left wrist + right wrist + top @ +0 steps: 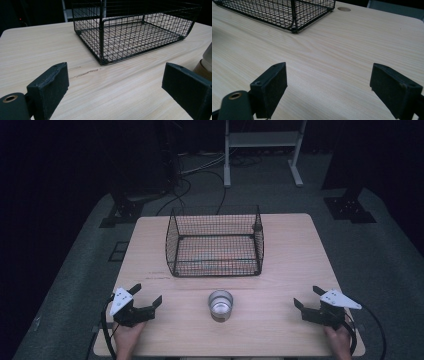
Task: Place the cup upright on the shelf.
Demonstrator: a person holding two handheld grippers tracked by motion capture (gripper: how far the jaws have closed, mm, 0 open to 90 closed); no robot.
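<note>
I hold the left gripper (148, 296) and the right gripper (306, 296) low at the near corners of the tabletop (290, 250), both with jaws wide apart and nothing between them. I think this is a ready position: each one is well apart from the cup (220, 305), so neither blocks the way to it. The cup stands upright between them, near the front edge, just before the basket (215, 245). The basket sits in the middle of the tabletop, its lower side turned toward the cup, probably so a thing can go in easily.

In the left gripper view the cup (206, 62) is cut by the right edge, and a jaw covers its lower part. From above I see only a shiny inside; whether it holds something I cannot tell. Something thin and reddish seems to lie at the basket floor, too small to name. The room behind is dark.
</note>
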